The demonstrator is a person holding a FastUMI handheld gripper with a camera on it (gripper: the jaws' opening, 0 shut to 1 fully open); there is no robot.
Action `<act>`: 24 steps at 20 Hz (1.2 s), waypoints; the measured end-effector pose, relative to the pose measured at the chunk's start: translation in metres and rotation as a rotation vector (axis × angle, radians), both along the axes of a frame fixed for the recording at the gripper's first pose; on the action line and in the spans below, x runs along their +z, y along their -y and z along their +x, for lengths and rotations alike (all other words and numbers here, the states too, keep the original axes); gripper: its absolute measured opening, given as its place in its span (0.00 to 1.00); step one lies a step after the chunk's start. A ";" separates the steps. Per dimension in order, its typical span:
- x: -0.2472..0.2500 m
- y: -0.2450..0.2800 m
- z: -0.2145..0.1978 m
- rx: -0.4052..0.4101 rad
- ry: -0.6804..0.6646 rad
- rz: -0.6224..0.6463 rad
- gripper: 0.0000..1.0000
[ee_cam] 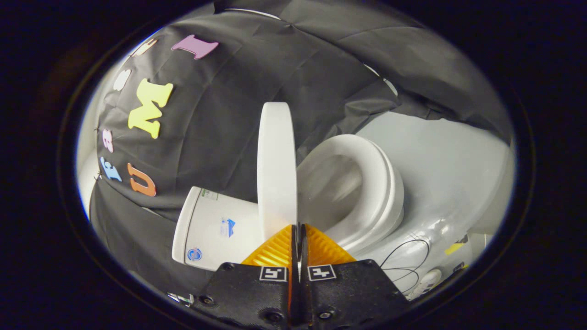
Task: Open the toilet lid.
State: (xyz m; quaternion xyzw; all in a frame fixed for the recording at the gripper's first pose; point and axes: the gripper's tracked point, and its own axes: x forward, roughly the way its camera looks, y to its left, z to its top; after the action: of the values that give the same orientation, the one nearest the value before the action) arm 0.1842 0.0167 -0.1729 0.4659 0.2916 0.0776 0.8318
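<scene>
Toilet lid [276,165] raised edge-on, standing between tank [215,227] and seat [367,183], just ahead of gripper [298,233]. Fingers pressed together with only a thin slit between; whether lid rim is pinched in that slit, cannot tell. Lid: stiff smooth plastic, glossy, likely slippery, light, hinged at back; best hold at thin free rim far from hinge. Seat: rounded oval ring, same glossy white, lies down on bowl. Tank: boxy ceramic, small stickers. Floor [440,160]: pale, shiny. Thin black cable [406,261] loops beside bowl base.
</scene>
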 end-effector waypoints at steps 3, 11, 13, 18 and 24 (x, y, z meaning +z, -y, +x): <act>0.007 -0.005 -0.001 -0.001 0.001 -0.019 0.04; 0.026 -0.015 -0.001 -0.013 -0.008 -0.101 0.04; 0.028 -0.017 -0.003 -0.016 -0.008 -0.122 0.04; 0.042 -0.028 -0.003 -0.007 0.004 -0.192 0.04; 0.058 -0.042 -0.004 0.003 0.037 -0.273 0.04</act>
State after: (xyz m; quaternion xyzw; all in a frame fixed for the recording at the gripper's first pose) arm 0.1797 0.0588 -0.1145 0.3467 0.2849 0.0470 0.8924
